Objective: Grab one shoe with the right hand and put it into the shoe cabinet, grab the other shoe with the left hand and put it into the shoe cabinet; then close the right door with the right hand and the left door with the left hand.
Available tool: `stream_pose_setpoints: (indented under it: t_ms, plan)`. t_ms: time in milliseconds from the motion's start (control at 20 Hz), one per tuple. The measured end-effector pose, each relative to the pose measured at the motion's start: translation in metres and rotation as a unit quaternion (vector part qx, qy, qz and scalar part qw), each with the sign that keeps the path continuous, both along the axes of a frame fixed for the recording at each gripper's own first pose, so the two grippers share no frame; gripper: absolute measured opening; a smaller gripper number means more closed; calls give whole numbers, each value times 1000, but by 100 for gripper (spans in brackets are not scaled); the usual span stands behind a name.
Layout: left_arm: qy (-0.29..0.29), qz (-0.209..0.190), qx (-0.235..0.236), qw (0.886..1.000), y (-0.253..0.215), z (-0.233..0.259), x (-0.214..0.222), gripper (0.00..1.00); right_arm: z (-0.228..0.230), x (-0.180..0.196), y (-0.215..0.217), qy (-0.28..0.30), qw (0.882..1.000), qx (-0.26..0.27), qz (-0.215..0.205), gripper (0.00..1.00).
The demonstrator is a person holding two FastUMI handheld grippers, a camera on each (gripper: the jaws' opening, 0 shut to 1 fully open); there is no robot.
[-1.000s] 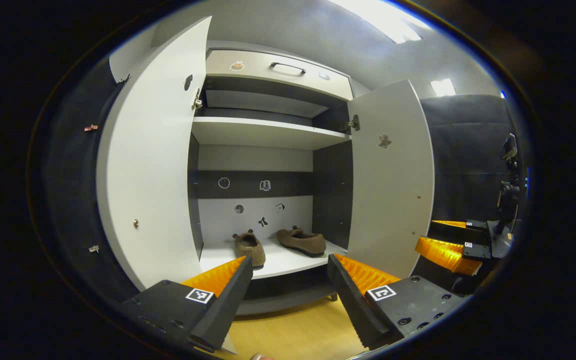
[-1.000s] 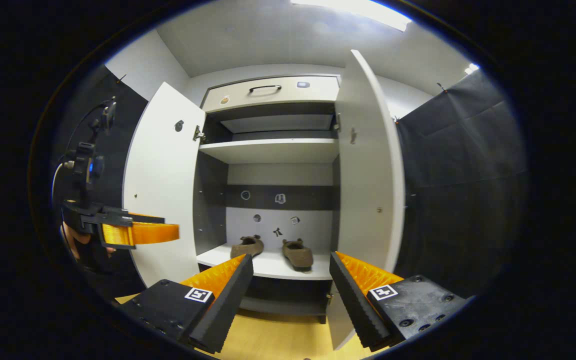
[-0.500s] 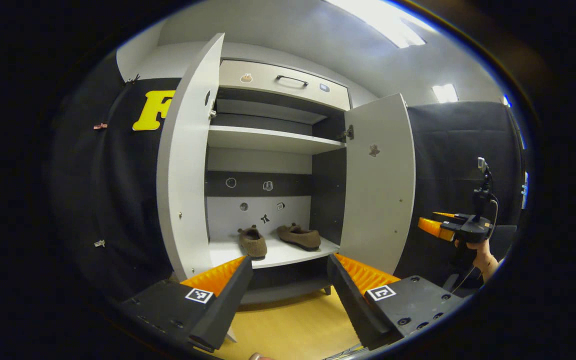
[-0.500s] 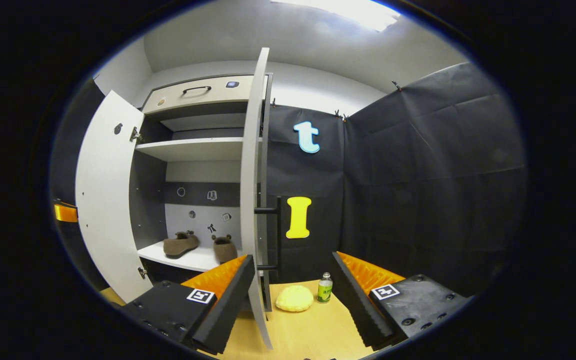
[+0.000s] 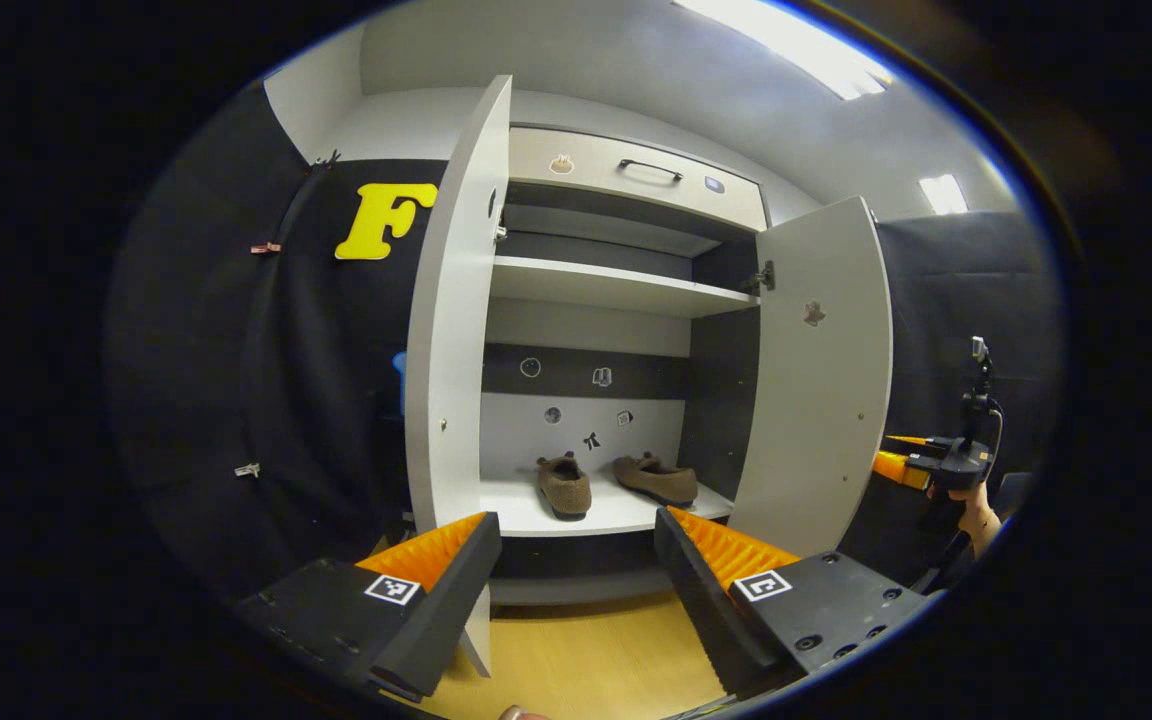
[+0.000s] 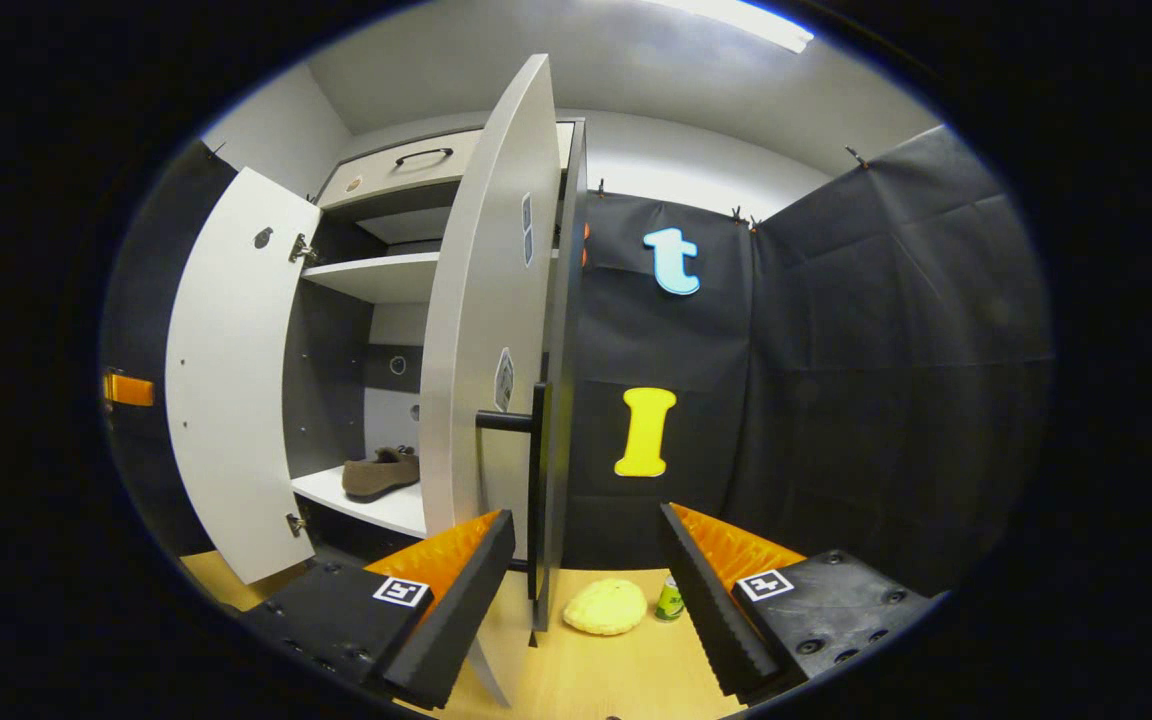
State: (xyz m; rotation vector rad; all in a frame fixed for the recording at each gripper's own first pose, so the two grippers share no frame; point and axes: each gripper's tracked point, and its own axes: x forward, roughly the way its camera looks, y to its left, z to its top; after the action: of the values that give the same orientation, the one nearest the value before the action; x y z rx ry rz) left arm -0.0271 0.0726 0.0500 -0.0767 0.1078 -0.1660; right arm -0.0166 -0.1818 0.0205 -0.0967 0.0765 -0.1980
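Both shoes (image 5: 564, 486) (image 5: 656, 480) sit on the shoe cabinet (image 5: 596, 290) lower shelf; both doors (image 5: 451, 330) (image 5: 816, 380) stand open. Left gripper (image 5: 576, 580) and right gripper (image 6: 586, 580) gape wide, empty.

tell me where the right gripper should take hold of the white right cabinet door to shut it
Grip or push at the black bar handle on the white right cabinet door. It stands upright on the outer face near the free edge, far from the hinges. Come from the door's outer side; the right gripper, jaws open, already points just beside it.
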Motion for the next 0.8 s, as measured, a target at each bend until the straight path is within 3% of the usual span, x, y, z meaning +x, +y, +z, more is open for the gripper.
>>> stream_pose_setpoints:
  t_ms: [450, 650, 800]
  plan:
    - [16, 24, 9, 1000, 11, -7, 1, 97, -14, 29, 57, -1, 996, 34, 80, 96]
    - [21, 30, 6, 999, 14, -10, -10, 97, -19, 55, 70, -8, 997, -3, 77, 96]
    - [22, 42, 1, 999, 22, -10, -18, 97, -24, 74, 94, -5, 996, 10, 93, 96]
